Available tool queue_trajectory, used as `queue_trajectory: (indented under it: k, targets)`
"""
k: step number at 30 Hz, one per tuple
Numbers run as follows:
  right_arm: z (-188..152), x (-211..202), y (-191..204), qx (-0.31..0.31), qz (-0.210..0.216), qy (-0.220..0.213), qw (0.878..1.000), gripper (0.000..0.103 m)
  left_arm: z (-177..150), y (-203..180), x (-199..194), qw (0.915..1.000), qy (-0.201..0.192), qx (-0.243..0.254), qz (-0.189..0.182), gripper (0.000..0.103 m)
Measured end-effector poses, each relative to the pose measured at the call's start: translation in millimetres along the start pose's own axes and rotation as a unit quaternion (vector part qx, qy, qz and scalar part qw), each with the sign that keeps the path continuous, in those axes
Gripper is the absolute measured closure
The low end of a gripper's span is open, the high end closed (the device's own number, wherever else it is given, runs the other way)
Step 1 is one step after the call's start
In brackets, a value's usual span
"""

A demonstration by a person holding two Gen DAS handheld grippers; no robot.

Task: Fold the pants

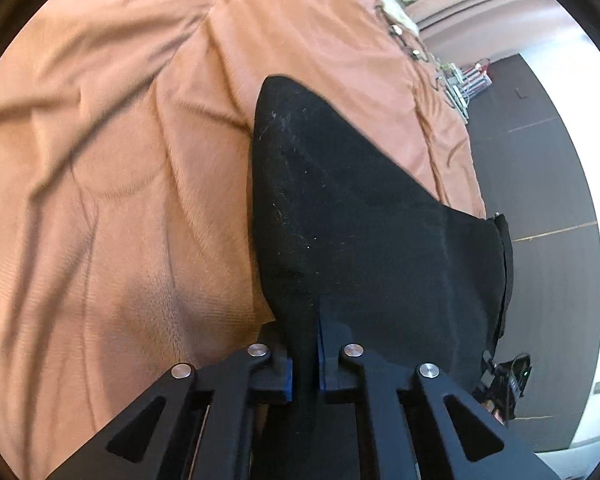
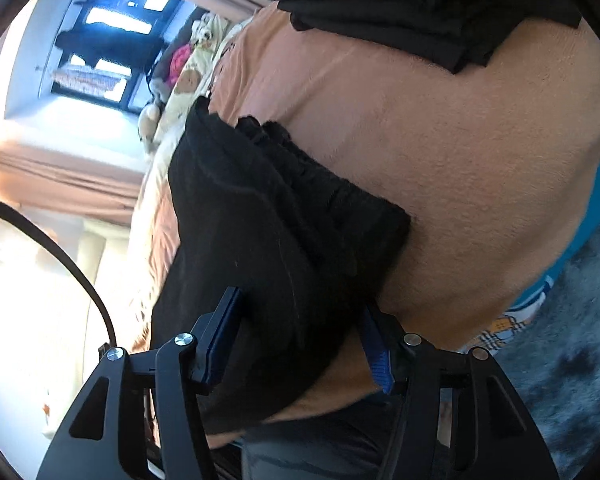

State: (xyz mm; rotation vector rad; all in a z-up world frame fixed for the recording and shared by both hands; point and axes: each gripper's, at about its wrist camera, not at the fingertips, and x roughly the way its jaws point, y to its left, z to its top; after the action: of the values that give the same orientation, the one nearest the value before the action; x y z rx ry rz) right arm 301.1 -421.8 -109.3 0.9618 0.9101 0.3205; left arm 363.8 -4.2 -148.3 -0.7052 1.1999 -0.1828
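The black pants [image 1: 360, 216] hang over an orange-brown bed cover [image 1: 100, 200]. In the left wrist view my left gripper [image 1: 305, 364] is shut on a thin edge of the pants, which stretch away from its blue pads. In the right wrist view the pants [image 2: 268, 232] are a thick folded bundle with the gathered waistband at its upper right. My right gripper [image 2: 300, 340] has its jaws wide apart, one on each side of the bundle; whether the pads press the cloth is unclear.
A second pile of black clothes [image 2: 420, 12] lies on the bed cover [image 2: 480, 180] at the top of the right wrist view. Pillows and soft toys [image 2: 188, 72] sit at the bed's far end. Dark floor [image 1: 540, 200] runs past the bed edge.
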Motion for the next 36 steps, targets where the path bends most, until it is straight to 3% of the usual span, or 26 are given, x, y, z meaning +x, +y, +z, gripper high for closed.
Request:
queue_trajectory:
  k: [3, 6, 13, 26, 36]
  targets:
    - [2, 2, 5, -0.003, -0.001, -0.002, 1.0, 0.076, 4, -10, -18, 0.9999, -0.013, 0.009, -0.006, 0.096]
    - [-4, 2, 14, -0.019, 0.002, -0.008, 1.0, 0.086, 8, -18, -32, 0.9995, -0.025, 0.018, -0.01, 0.097]
    - [-22, 29, 43, -0.051, 0.01, 0.019, 0.998, 0.087, 21, -8, -73, 0.9982, -0.057, 0.018, 0.007, 0.097]
    - [-43, 109, 102, -0.107, 0.01, 0.075, 0.991, 0.087, 37, 64, -145, 0.9945, -0.095, -0.014, 0.042, 0.097]
    - [-51, 140, 137, -0.134, 0.005, 0.104, 0.985, 0.088, 47, 113, -177, 0.9909, -0.121, -0.035, 0.047, 0.097]
